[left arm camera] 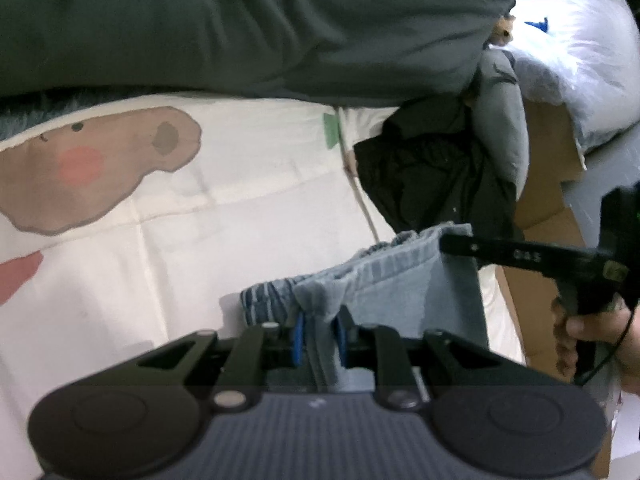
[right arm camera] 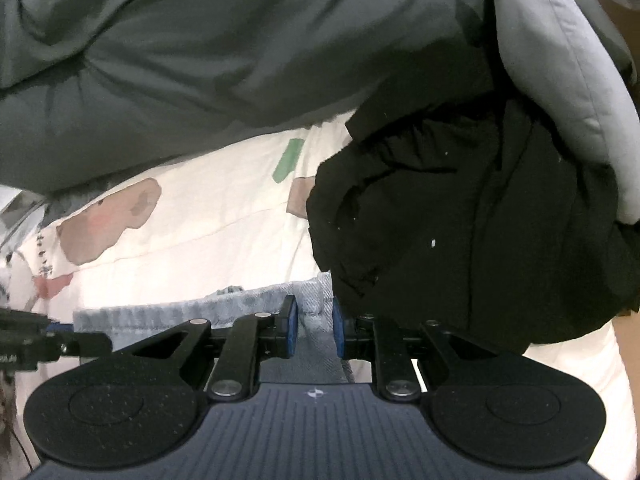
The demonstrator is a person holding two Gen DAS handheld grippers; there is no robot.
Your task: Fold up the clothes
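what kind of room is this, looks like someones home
Most likely a bedroom, with the work done on a bed: a cream sheet with a cartoon print is the surface, a bulky grey duvet is bunched at its far side, and a black garment lies heaped beside it.

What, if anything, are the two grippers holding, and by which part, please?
Both hold the light blue denim garment by its upper edge: left gripper near one end, right gripper at the other.

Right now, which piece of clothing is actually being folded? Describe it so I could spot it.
Find the cream bedsheet printed with a brown cartoon animal. At its near edge, beside a black garment, lies the pale blue denim piece. It alone is light blue and ribbed at the hem.
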